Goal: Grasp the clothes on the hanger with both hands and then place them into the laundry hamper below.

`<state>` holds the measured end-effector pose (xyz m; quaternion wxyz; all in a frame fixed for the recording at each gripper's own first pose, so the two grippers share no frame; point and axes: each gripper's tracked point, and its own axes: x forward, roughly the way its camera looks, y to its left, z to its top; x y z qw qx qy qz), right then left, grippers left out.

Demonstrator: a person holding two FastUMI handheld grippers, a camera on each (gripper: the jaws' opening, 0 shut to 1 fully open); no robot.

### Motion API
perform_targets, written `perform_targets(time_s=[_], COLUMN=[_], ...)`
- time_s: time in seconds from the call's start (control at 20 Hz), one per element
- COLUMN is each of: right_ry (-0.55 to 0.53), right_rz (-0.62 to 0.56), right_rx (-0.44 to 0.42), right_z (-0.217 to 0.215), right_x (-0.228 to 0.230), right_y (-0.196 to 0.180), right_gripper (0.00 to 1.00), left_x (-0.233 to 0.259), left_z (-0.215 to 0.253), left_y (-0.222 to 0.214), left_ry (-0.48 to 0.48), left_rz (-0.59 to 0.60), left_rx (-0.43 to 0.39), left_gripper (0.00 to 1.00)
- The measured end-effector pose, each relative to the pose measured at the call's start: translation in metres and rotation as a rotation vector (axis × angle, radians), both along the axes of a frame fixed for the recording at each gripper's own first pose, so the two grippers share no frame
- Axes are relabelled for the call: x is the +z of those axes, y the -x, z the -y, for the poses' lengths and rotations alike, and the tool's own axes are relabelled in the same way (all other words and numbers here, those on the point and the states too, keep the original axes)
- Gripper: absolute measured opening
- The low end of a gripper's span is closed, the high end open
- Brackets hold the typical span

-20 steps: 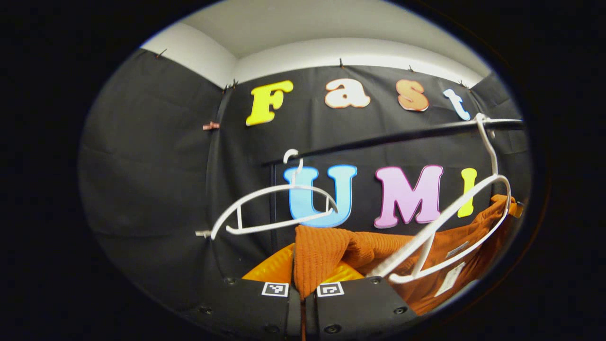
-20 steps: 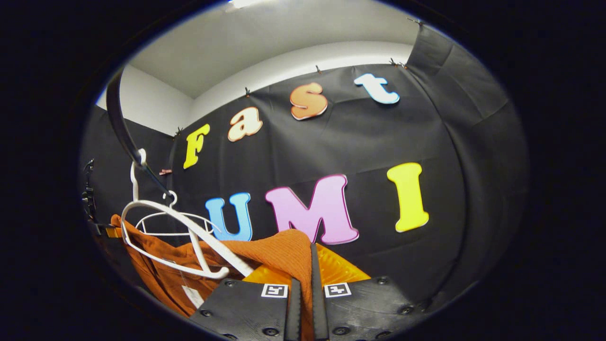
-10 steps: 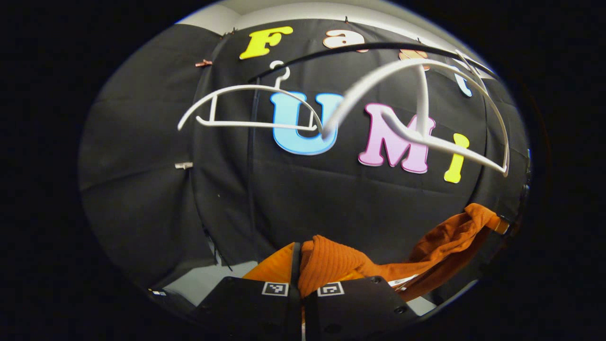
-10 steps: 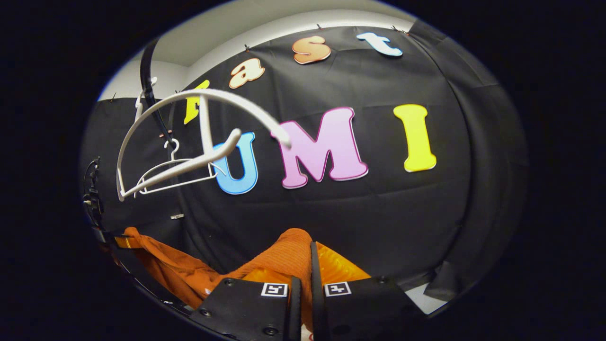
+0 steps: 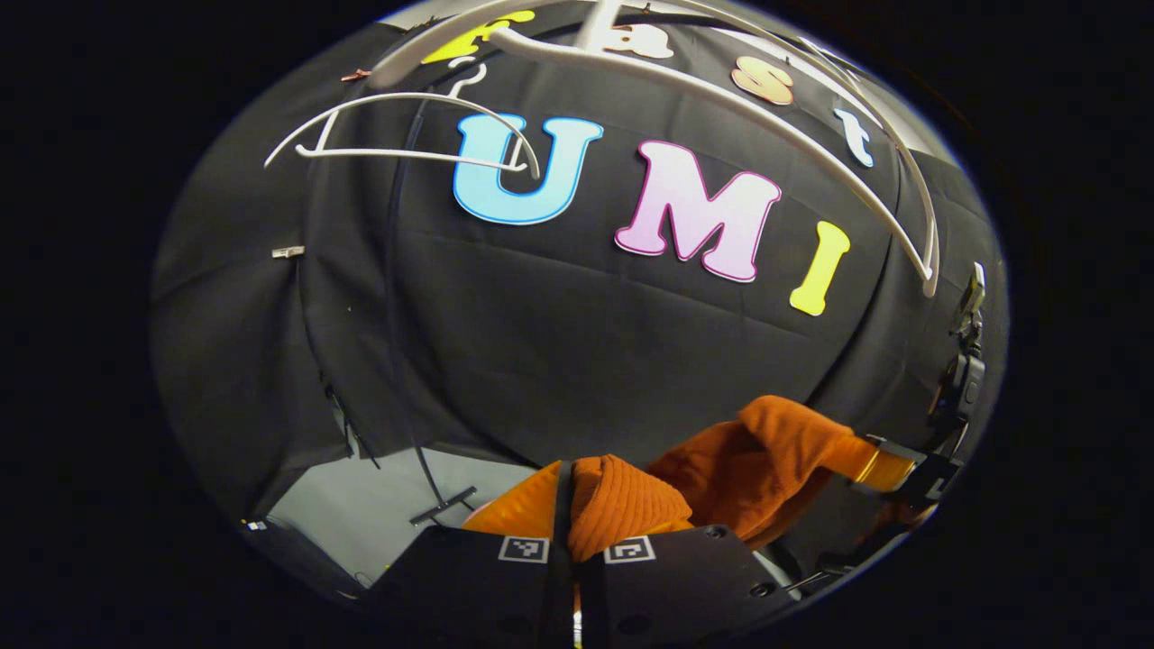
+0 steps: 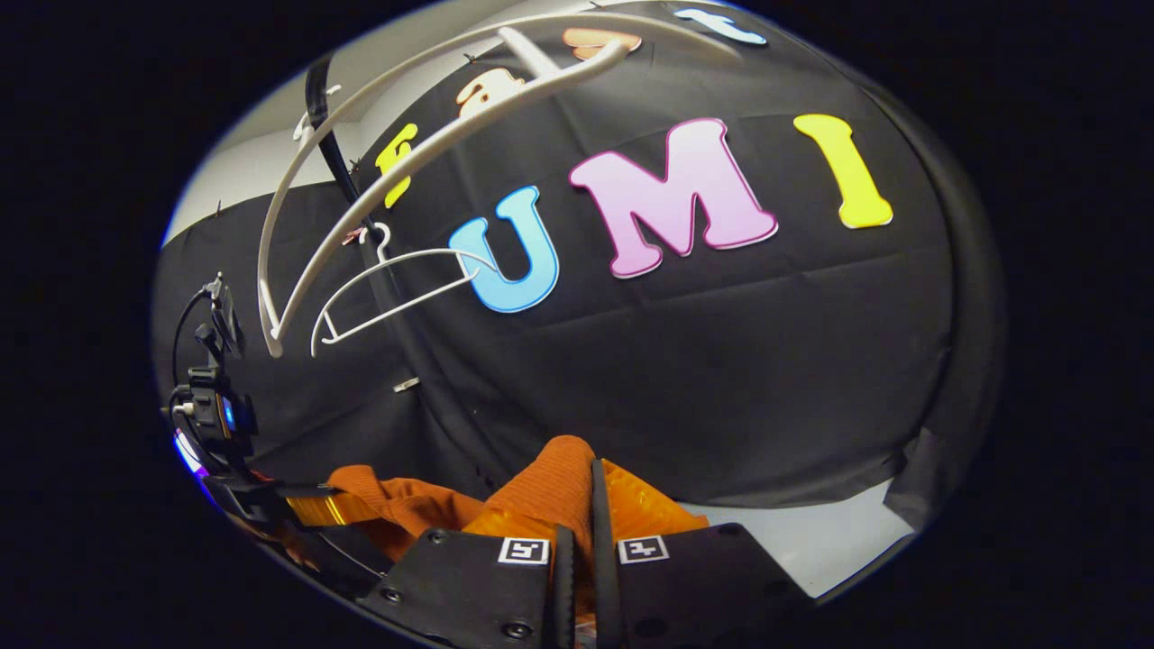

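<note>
Left gripper view, ribbed orange garment (image 5: 622,500), curved white hanger (image 5: 721,99)

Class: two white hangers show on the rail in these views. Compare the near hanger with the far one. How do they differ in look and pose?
The near hanger looks large and thick, sweeping across the top of both views; the far hanger looks small and thin. The near hanger reaches well over the two grippers; the far hanger hangs back by the booth wall. Both are white, both bare, and both hang from the dark rail.
</note>
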<state>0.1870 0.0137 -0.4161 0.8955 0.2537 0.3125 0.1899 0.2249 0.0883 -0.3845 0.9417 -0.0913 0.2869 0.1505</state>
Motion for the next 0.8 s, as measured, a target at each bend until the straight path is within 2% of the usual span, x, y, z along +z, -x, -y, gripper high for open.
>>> perform_targets(time_s=[0.2,0.45,0.6,0.8], right_ry=[-0.083,-0.018,-0.017,0.018], right_rz=[-0.109,-0.298,-0.465,-0.561], right_rx=[0.016,0.007,-0.013,-0.017], right_z=[-0.037,-0.042,-0.043,-0.044], right_x=[-0.019,-0.082,-0.116,-0.141], right_y=[0.017,0.039,0.057,0.066], right_gripper=[0.12,0.12,0.11,0.12], left_x=[-0.019,-0.074,-0.105,-0.130], left_z=[0.007,0.002,0.003,-0.004], left_y=[-0.011,0.005,0.011,0.019], left_ry=[0.060,0.168,0.306,0.421], left_rz=[0.002,-0.149,-0.249,-0.334], left_rx=[0.030,0.126,0.205,0.284], left_gripper=[0.09,0.09,0.09,0.10])
